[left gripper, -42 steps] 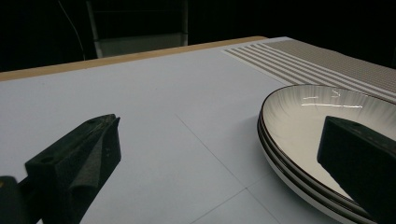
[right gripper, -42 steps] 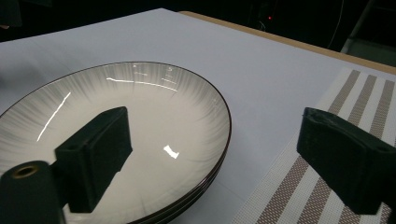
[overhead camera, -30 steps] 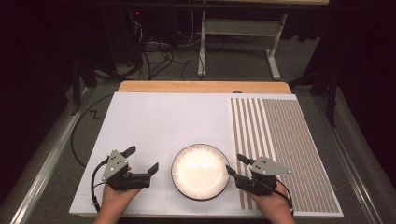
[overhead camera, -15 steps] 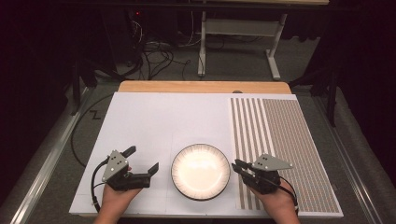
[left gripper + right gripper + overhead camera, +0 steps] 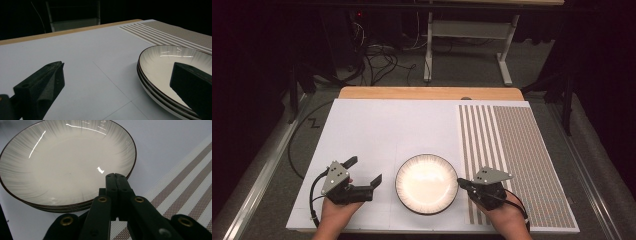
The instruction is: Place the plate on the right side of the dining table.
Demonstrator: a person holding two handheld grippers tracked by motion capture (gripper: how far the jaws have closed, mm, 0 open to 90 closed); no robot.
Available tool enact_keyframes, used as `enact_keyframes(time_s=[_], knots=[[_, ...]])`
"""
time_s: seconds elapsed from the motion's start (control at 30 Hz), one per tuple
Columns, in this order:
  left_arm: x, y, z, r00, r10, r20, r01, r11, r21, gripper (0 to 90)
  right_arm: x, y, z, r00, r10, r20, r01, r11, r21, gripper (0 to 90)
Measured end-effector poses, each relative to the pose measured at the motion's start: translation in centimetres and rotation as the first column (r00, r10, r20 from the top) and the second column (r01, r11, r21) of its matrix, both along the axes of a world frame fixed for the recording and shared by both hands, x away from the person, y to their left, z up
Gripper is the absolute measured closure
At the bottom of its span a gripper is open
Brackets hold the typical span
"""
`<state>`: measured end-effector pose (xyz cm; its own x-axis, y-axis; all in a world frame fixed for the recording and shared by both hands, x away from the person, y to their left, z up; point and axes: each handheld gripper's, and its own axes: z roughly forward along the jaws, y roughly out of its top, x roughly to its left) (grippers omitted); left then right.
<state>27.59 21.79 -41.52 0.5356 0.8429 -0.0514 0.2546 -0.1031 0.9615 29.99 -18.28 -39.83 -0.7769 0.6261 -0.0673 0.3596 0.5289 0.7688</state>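
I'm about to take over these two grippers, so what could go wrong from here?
The white dark-rimmed plates are stacked, so a rim grip may lift just the top one or shift the pile. The right gripper has just closed empty beside the rim; pushed forward shut, it could shove the stack. The left gripper stands open, one jaw near the rim.

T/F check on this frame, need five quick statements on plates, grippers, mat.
1. The right gripper is shut with nothing between its jaws. True; they have just been closing.
2. The left gripper is clamped on the plates' rim. False: its jaws stand wide open, beside the plates.
3. A single plate lies on the table. False: the plates are stacked, several rims showing.
4. The striped mat lies on the right gripper's side of the table. True.
5. There is food on the top plate. False: it is bare.
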Motion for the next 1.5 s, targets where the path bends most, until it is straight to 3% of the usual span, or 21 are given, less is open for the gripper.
enact_keyframes(time_s=[1.03,1.5], knots=[[0.03,0.08,-0.06,1.0,0.003,-0.005,-0.003,0.9999,-0.011,0.1,-0.16,0.98,0.09,0.9999,0.005,0.016,-0.003,0.997,-0.076,90.0],[0.04,0.11,-0.04,1.0,0.005,-0.004,-0.005,0.9999,-0.015,0.1,-0.21,1.05,0.13,0.9997,0.007,0.021,-0.005,0.997,-0.081,90.0]])
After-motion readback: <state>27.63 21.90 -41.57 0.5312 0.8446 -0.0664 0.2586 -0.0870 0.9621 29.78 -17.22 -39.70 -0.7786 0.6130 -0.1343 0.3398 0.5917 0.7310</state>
